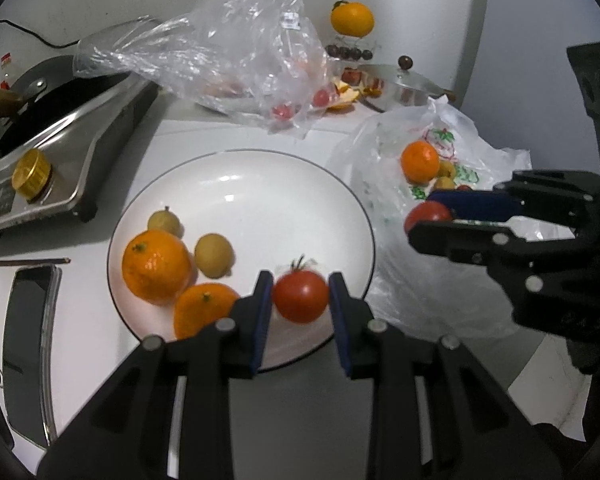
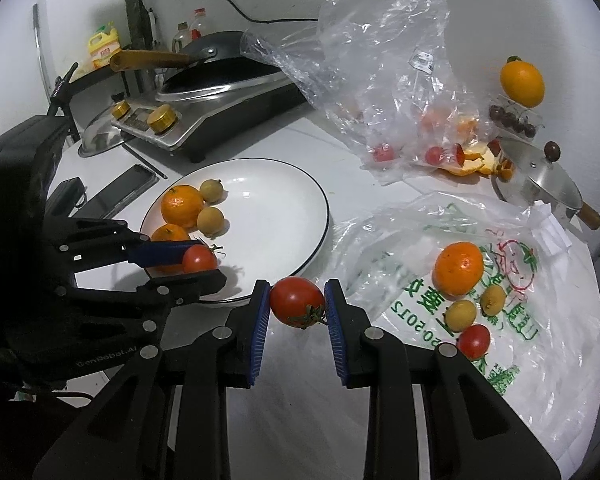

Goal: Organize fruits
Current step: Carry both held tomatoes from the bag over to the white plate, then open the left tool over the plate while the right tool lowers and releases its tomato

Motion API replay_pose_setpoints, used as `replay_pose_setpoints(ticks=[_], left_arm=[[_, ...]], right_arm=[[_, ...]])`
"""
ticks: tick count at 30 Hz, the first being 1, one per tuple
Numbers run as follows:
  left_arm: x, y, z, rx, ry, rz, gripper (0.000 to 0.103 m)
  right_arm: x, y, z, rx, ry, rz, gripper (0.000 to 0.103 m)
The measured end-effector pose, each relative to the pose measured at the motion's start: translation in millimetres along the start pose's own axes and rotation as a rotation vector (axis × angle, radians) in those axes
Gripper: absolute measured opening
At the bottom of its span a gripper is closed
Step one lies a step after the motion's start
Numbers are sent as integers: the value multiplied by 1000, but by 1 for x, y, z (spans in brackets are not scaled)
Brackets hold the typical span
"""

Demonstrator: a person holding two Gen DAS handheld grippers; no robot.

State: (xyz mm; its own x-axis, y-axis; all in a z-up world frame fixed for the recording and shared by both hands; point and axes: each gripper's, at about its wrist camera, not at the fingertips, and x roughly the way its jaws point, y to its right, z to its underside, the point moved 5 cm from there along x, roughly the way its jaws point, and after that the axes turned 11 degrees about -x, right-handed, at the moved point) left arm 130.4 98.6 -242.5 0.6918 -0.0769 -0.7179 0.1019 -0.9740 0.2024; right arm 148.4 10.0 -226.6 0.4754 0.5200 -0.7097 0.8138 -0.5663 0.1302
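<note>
A red tomato (image 1: pixel 301 297) sits between the blue pads of the left tongs (image 1: pixel 300 304), clenched on it just above the near rim of a white plate (image 1: pixel 260 184). The tomato's green stem points up. On the plate, at about nine o'clock from this tomato, lie two mandarins (image 1: pixel 156 266) touching each other, and two small yellow-brown longans (image 1: pixel 214 255) just beside them.

At three o'clock from the plate, the right tongs (image 2: pixel 298 304) grasp a second tomato (image 2: pixel 297 300), stem toward the camera, held over the white counter (image 2: pixel 300 408) between the plate rim and a printed white plastic bag (image 2: pixel 540 352). On that bag, at three o'clock from the held tomato, rest a mandarin (image 2: pixel 459 268), two longans (image 2: pixel 462 314) and a small tomato (image 2: pixel 474 341), all close together.

Beyond the plate, at twelve o'clock, a crumpled clear plastic bag (image 1: pixel 236 48) holds cherry tomatoes, with orange peel (image 2: pixel 474 160) beside it. Farther to the right of it stand a steel pot lid (image 2: pixel 540 184) with a dark knob and an orange (image 2: pixel 522 83) on a clear box.

At ten o'clock a wok (image 2: pixel 220 68) sits on a stove (image 2: pixel 204 120) with gold knobs. A dark phone (image 2: pixel 122 190) lies near the plate's left rim.
</note>
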Motion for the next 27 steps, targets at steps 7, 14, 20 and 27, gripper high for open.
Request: replay_pose_setpoints(ticks=[7, 14, 20, 27], left_arm=[[-5, -6, -7, -21, 25, 2, 32], [-14, -20, -20, -41, 74, -14, 32], [-20, -34, -28, -43, 97, -39, 33], [-23, -51, -40, -47, 114, -57, 33]], right_arm=[[5, -2, -4, -10, -7, 1, 30], [12, -4, -12, -22, -9, 0, 30], [22, -7, -25, -37, -6, -3, 30], [33, -12, -46, -58, 5, -9, 30]])
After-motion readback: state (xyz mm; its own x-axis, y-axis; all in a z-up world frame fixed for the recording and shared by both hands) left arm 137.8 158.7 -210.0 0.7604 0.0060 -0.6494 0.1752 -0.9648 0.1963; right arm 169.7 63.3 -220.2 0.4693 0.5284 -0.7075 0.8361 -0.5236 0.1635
